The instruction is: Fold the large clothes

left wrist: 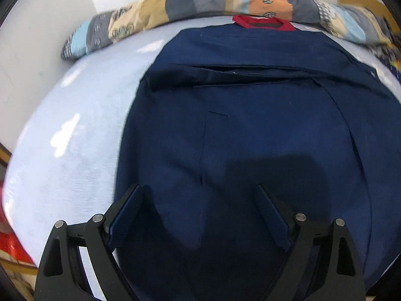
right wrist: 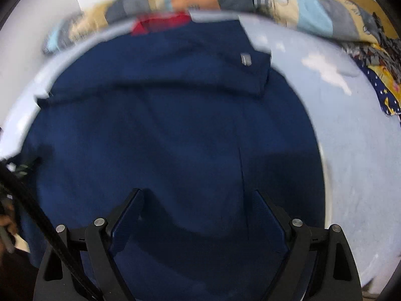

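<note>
1. Both tongs, left [left wrist: 198, 198] and right [right wrist: 198, 200], gape wide, holding nothing, above the near hem
2. Navy shirt [left wrist: 250, 125] lies flat on the pale sheet [left wrist: 75, 138], red collar [left wrist: 263, 23] far

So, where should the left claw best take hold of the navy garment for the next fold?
Probably at the near hem of the navy garment, coming in low from the near side. The cloth lies flat on the light blue sheet, so only an edge offers a grip, and the open left claw is above that end.
</note>
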### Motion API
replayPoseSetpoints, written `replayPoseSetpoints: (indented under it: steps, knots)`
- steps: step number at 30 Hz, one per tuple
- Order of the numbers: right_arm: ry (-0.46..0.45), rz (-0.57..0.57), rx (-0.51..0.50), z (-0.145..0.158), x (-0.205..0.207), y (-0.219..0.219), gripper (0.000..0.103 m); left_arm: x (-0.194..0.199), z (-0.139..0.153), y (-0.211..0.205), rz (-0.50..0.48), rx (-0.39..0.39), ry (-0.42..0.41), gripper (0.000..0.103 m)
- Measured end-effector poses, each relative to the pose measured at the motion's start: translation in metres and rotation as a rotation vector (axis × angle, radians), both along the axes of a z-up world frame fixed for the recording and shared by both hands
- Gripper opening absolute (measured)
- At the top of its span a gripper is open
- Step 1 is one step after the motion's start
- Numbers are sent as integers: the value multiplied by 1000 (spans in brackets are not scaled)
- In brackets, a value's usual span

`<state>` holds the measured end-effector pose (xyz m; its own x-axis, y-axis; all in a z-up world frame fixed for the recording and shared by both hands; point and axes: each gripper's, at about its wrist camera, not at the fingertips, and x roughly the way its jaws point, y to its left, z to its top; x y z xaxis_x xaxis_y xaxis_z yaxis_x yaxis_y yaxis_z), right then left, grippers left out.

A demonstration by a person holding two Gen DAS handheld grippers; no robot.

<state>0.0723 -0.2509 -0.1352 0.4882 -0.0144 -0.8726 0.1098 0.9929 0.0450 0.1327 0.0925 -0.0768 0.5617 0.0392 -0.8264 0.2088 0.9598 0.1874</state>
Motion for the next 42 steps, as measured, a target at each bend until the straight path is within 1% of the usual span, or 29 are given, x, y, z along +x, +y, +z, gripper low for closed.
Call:
replayPoseSetpoints:
  steps: [1, 4, 6, 8, 11, 13, 14, 15, 17, 18, 19, 21, 24, 26, 30, 31, 33, 35, 36, 39, 42]
  knots:
    - [20, -13, 8, -6, 0, -4, 92, -7, 3, 2, -9, 19, -10, 91]
    - [13, -39, -14, -3, -9, -14, 93, -26, 3, 12, -33, 37, -12, 91]
    - [10, -50, -4, -2, -17, -19, 93, -39, 3, 21, -46, 45, -6, 93]
    - [-11, -74, -6, 2, -24, -23, 93, -51, 4, 35, -9, 62, 6, 99]
    - [-69, -48, -27, 16, -33, -16, 93, -64, 2, 67, 80, 64, 53, 102]
    - [-107, -31, -28, 24, -38, -10, 93, -74, 7, 95, 181, 34, 74, 102]
    - [-117, -24, -21, 28, -36, -4, 93, -80, 12, 103, 208, 10, 55, 102]
    - [-131, -18, -8, 32, -37, -1, 93, -86, 20, 108, 222, -28, 18, 102]
    - [-164, -14, 27, 39, -42, 1, 93, -99, 38, 108, 206, -105, -59, 102]
    - [-175, -7, 39, 42, -45, 3, 93, -106, 47, 103, 185, -147, -105, 102]
    - [-184, -1, 44, 43, -49, 5, 93, -109, 53, 96, 163, -177, -134, 102]
    - [-202, 14, 38, 45, -50, 15, 93, -114, 58, 81, 126, -207, -167, 102]
    - [-208, 71, -17, 42, -49, 40, 93, -118, 55, 42, 56, -229, -163, 102]
    - [-202, 110, -30, 35, -51, 55, 93, -127, 49, 15, 2, -208, -176, 102]
    - [-160, 160, -28, 15, -56, 83, 93, -140, 27, -36, -96, -119, -162, 102]
    - [-154, 164, -29, 10, -57, 85, 93, -140, 21, -41, -108, -102, -151, 102]
    - [-134, 166, -33, 1, -57, 92, 93, -134, 5, -53, -131, -58, -99, 102]
    - [-94, 160, -47, -11, -54, 95, 93, -132, -5, -61, -134, -20, -74, 102]
    - [-72, 155, -50, -19, -53, 97, 95, -132, -6, -63, -134, -19, -77, 102]
    - [-70, 164, -81, -24, -53, 104, 100, -129, -7, -66, -129, -23, -78, 102]
    - [-70, 157, -72, -26, -52, 105, 102, -130, -8, -62, -128, -20, -82, 102]
